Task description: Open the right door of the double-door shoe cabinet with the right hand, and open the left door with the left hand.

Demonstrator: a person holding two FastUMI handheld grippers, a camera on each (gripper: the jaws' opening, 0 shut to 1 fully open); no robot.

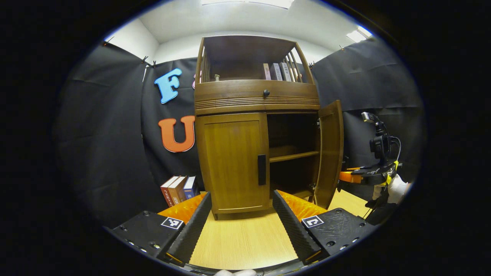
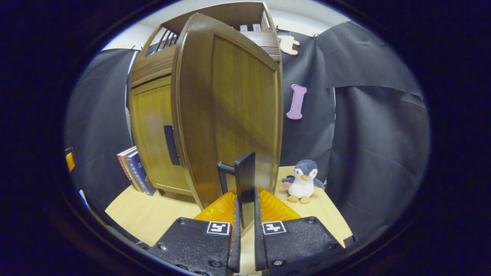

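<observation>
Book titles too small

Glossy brown wood cabinet on a matt, pale wood-grain table.

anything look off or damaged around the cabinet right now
Nothing stands out. The cabinet stands upright on the table; its right door is swung open with the right gripper shut on its handle, and the left door is closed. The books and penguin toy stand upright.
</observation>
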